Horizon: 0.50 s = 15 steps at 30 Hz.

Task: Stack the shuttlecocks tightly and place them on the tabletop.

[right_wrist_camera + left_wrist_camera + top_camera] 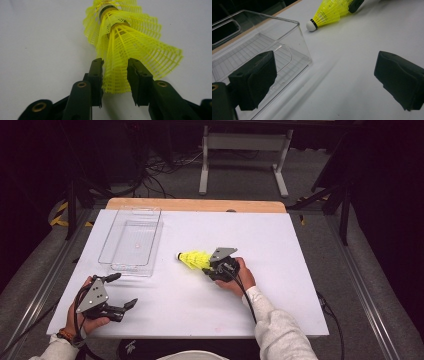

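White bench (280,285), shuttlecocks (195,259) lying just right of the clear box (131,241); right hand-held gripper (115,75) straddles the skirt (pads barely parted), left hand-held gripper (122,292) gapes, empty.

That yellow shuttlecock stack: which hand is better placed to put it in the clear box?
Right. The right gripper already has the shuttlecocks' skirt rim between its jaws, though a slight gap shows. The left gripper rests open near the clear box, well away from them.
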Available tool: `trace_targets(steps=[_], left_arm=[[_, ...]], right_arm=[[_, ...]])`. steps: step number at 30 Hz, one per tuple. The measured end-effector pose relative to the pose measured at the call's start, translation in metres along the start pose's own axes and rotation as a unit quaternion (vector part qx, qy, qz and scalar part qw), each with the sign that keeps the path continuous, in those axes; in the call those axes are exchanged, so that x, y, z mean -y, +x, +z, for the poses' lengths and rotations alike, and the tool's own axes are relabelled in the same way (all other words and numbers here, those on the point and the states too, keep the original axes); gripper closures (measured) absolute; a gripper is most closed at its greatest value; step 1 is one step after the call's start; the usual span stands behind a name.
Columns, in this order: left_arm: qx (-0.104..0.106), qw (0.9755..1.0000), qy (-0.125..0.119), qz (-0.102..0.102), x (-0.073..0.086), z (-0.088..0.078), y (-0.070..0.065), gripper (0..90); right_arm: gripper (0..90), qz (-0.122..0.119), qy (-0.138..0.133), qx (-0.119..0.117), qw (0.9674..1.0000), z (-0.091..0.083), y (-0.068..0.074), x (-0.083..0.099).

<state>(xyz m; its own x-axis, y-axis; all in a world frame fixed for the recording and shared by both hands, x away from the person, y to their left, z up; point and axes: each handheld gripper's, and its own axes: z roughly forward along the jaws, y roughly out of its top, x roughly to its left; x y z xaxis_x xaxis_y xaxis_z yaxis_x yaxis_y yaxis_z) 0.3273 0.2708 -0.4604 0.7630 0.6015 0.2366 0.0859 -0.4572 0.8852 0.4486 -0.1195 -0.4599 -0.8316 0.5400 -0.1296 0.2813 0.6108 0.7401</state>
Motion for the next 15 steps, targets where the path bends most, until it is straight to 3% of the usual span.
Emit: trace_targets(steps=[15], left_arm=[[0.0,1.0,-0.002,-0.004,0.0,-0.001,0.0,5.3]], right_arm=[[51.4,-0.004,-0.029,0.022,0.9993,-0.024,0.003,-0.005]])
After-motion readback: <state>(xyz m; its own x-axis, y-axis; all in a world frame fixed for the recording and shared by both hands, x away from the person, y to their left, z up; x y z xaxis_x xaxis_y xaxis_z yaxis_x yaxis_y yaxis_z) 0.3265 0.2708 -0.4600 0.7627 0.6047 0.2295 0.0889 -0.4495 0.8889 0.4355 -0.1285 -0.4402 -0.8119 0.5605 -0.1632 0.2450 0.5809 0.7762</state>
